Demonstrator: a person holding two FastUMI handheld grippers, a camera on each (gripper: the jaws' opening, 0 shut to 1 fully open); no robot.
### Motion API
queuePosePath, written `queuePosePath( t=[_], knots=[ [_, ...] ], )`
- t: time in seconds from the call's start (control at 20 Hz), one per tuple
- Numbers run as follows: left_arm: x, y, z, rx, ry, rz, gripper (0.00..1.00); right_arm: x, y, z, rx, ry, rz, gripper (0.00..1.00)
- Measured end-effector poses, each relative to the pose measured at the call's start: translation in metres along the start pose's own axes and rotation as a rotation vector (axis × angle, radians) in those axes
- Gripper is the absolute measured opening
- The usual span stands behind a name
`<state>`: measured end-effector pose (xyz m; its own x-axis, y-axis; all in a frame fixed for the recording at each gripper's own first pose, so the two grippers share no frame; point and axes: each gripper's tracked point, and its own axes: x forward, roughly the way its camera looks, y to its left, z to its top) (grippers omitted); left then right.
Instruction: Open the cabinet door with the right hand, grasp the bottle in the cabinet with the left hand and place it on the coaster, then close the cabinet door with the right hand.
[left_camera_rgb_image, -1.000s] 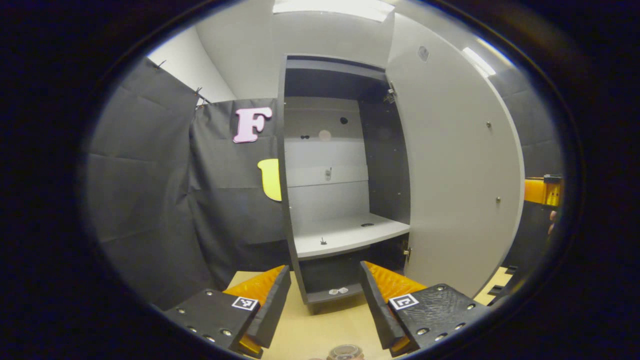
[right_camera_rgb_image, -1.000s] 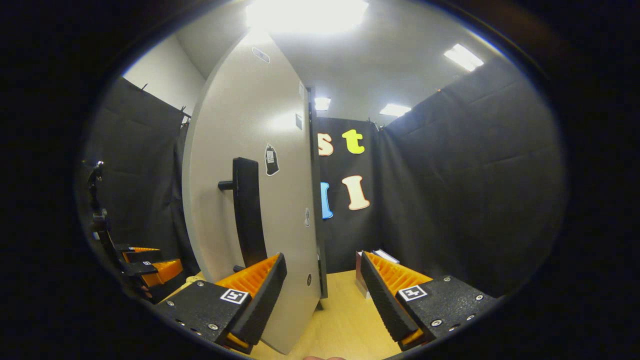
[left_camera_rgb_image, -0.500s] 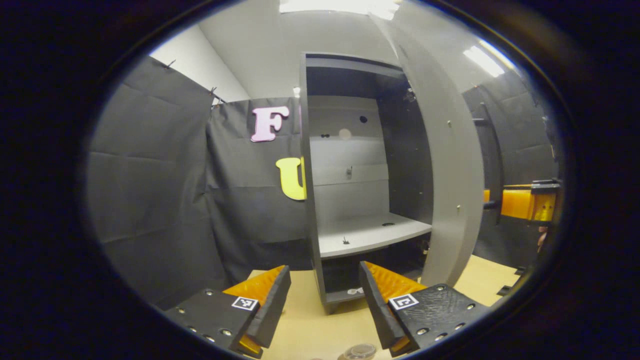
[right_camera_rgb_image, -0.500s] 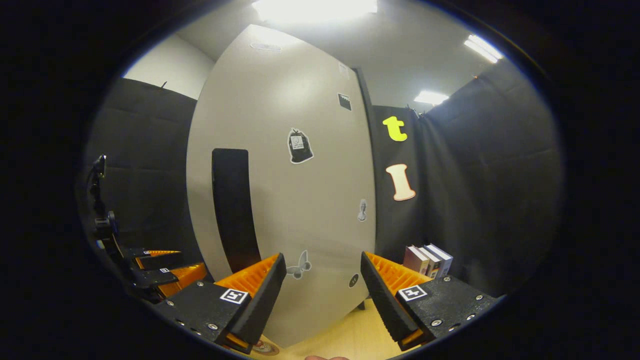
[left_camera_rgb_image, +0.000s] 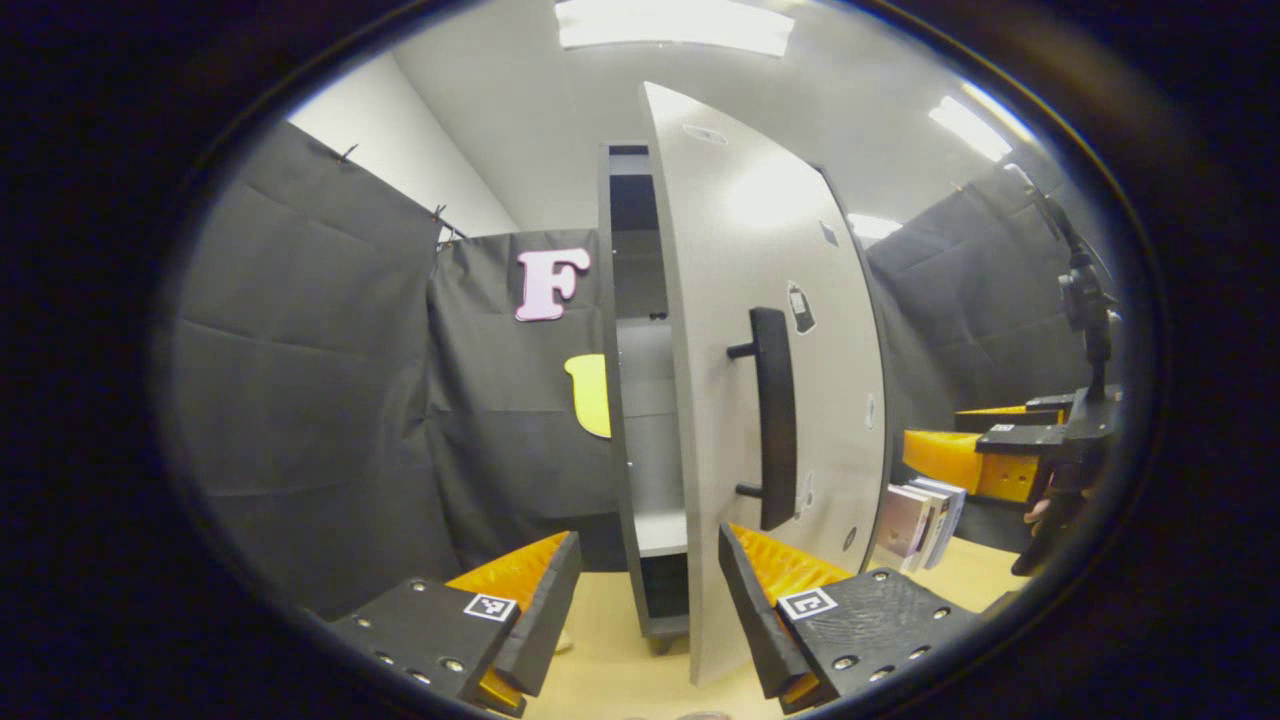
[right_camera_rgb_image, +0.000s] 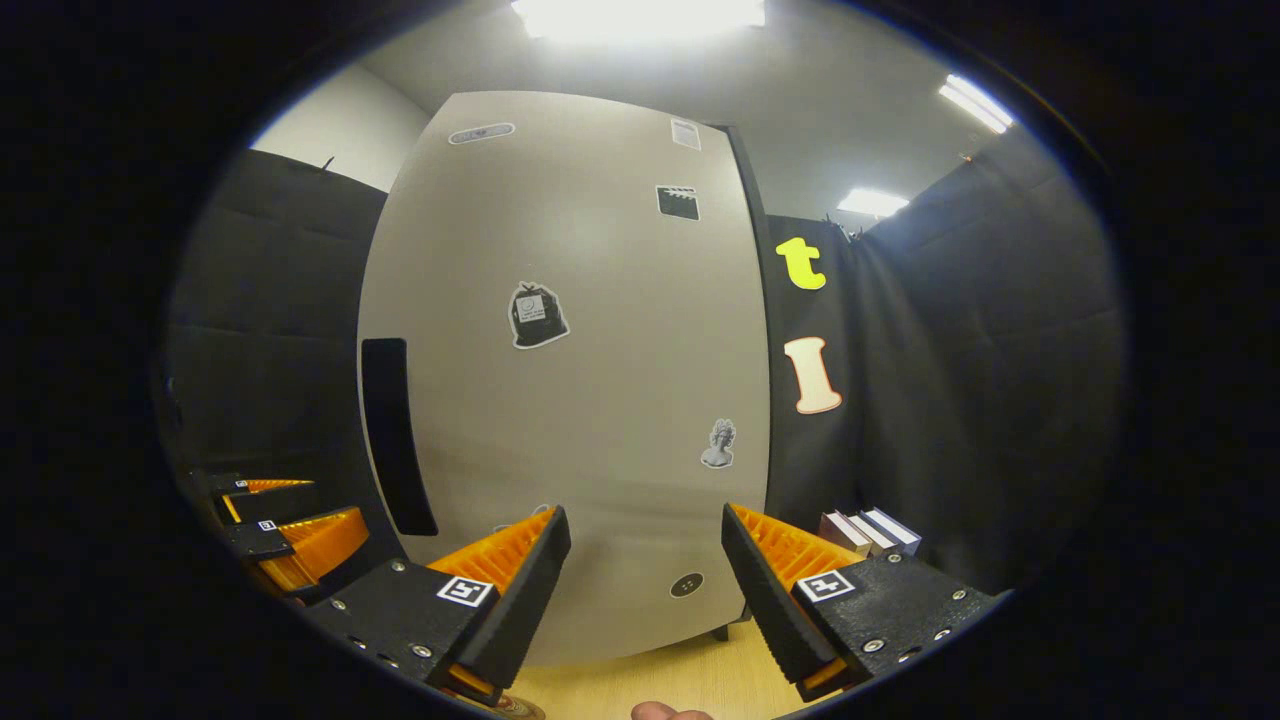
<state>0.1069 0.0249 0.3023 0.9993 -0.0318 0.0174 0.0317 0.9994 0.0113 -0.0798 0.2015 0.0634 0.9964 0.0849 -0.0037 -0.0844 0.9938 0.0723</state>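
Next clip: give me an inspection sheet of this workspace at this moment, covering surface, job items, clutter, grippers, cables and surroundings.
Surface: light wooden tabletop, bare where it shows.
Job's things: cabinet door nearly shut, a narrow gap left at the cabinet edge in the left gripper view; black door handle untouched; bottle and coaster cannot be made out for certain.
Clutter: books standing right of the cabinet.
Grippers: left gripper jaws apart, holding nothing; right gripper jaws apart, facing the door front, holding nothing.
Cables: nothing seen.
Surroundings: black cloth booth walls, ceiling lights.
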Motion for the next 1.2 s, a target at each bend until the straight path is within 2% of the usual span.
queuePosePath(
  t=[0.1,0.15,0.25,0.35,0.4,0.45,0.5,0.55,0.65,0.7,0.75,0.8,1.2],
  knots=[
    [-0.001,-0.012,0.003,-0.008,-0.002,0.006,0.79,0.004,0.000,0.002,-0.008,-0.010,-0.003,0.95],
    [0.000,-0.014,0.005,-0.012,-0.006,0.023,0.82,0.005,-0.001,0.004,-0.030,-0.017,-0.020,0.95],
    [0.005,-0.015,0.015,-0.022,-0.025,0.058,0.79,0.006,-0.006,0.009,-0.101,-0.030,-0.067,0.95],
    [0.015,-0.022,0.021,-0.023,-0.026,0.056,0.82,0.010,0.004,0.012,-0.100,-0.042,-0.033,0.95],
    [0.020,-0.025,0.022,-0.023,-0.019,0.057,0.79,0.013,0.010,0.013,-0.086,-0.041,-0.014,0.95],
    [0.025,-0.026,0.019,-0.023,-0.008,0.065,0.84,0.014,0.013,0.017,-0.079,-0.042,-0.004,0.95],
    [0.028,-0.026,0.016,-0.023,0.007,0.079,0.84,0.013,0.012,0.021,-0.080,-0.046,-0.006,0.95],
    [0.030,-0.025,0.013,-0.029,0.017,0.086,0.79,0.013,0.010,0.024,-0.084,-0.051,-0.009,0.95],
    [0.034,-0.030,0.014,-0.026,0.016,0.083,0.79,0.010,0.007,0.024,-0.075,-0.052,-0.010,0.94],
    [0.036,-0.032,0.019,-0.011,0.003,0.081,0.84,0.009,0.005,0.022,-0.064,-0.042,-0.009,0.95],
    [0.038,-0.034,0.024,0.004,-0.008,0.078,0.84,0.006,0.005,0.019,-0.053,-0.032,-0.010,0.95],
    [0.036,-0.037,0.027,0.013,-0.014,0.075,0.79,0.005,0.003,0.017,-0.047,-0.023,-0.013,0.94],
    [0.040,-0.070,0.025,0.002,-0.014,0.020,0.79,-0.003,-0.005,0.018,-0.063,-0.017,-0.021,0.95]
  ],
)
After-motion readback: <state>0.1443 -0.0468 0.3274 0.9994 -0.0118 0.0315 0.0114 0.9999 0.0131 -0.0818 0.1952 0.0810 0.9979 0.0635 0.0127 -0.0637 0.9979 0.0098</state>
